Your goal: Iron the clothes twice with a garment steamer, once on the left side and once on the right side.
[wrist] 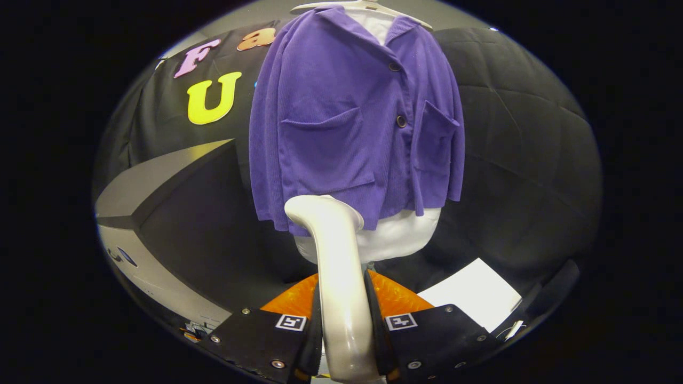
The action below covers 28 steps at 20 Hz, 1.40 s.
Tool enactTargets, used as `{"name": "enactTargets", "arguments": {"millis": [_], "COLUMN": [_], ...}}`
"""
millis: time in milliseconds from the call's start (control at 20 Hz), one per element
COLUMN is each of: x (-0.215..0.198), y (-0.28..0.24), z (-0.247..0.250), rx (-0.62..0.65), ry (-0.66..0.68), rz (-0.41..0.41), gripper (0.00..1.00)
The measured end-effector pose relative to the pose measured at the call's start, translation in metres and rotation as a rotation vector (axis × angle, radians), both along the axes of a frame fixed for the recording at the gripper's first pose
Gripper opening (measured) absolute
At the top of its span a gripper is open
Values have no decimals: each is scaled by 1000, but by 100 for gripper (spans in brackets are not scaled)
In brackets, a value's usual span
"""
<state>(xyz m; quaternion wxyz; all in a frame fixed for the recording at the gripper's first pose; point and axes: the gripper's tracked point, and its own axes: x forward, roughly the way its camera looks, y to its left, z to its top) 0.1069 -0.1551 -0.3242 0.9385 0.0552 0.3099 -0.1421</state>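
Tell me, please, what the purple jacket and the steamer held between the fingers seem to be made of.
Purple jacket: probably a soft ribbed knit or fine corduroy, matte; fine vertical lines run over the cloth and it hangs in loose folds. Steamer: likely smooth moulded plastic, slightly glossy; its curved pale body shows soft highlights. The gripper fingers press on it from both sides.

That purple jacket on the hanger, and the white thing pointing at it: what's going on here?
A person is steaming clothes with a hand-held gripper. Its two fingers are shut on the handle of a white plastic garment steamer, whose head is raised at the lower hem of the purple ribbed button-up jacket, on the side with the larger chest pocket. The jacket hangs over a white undershirt on a pale hanger. Whether the head touches the fabric is unclear. An orange mat and a white sheet lie below.
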Motion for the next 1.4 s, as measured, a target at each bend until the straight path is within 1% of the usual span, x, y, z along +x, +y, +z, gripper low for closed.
{"name": "enactTargets", "arguments": {"millis": [150, 250, 400, 550, 800, 950, 1100, 1400], "x": [-19, -27, -30, -24, -9, 2, 13, 48], "y": [-10, -25, -40, -55, -92, -112, -134, -165], "z": [22, 47, 94, 140, 204, 225, 239, 277], "rx": [-40, -75, -62, -65, -113, -120, -109, -140], "ry": [1, -20, -95, -194, -327, -383, -425, -526], "rz": [3, -1, -44, -89, -148, -181, -236, -282], "gripper": [39, 39, 39, 39, 39, 39, 39, 39]}}
